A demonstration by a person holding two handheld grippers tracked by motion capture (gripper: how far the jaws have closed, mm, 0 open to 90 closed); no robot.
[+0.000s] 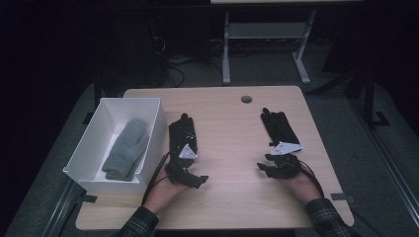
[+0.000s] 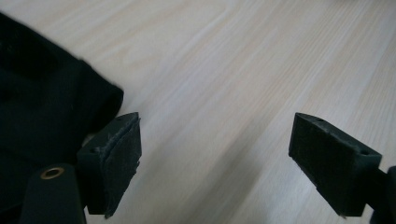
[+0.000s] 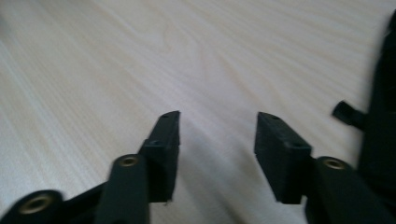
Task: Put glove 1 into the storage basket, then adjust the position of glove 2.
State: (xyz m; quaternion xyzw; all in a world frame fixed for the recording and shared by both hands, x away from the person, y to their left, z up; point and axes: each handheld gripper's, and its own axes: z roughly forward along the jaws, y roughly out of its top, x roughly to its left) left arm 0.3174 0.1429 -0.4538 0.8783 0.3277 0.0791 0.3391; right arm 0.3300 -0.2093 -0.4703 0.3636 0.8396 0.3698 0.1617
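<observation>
Two black gloves lie flat on the wooden table [image 1: 232,197]. One black glove [image 1: 183,132] is left of centre, and my left gripper [image 1: 189,174] sits low at its near end. In the left gripper view my left gripper [image 2: 217,126] stands wide open over bare wood, and that glove [image 2: 42,107] lies against the outside of the left jaw. The other black glove [image 1: 279,126] lies to the right. My right gripper [image 1: 275,167] is just in front of it. In the right gripper view my right gripper [image 3: 218,117] is partly open with nothing between the jaws, and the glove [image 3: 380,121] is at the right edge.
A white open box [image 1: 89,148] stands at the table's left edge with a grey mitten [image 1: 126,148] inside. A round cable hole [image 1: 246,98] is near the far edge. Bare wood lies between the two gloves. Beyond the table stands a metal desk frame [image 1: 226,54].
</observation>
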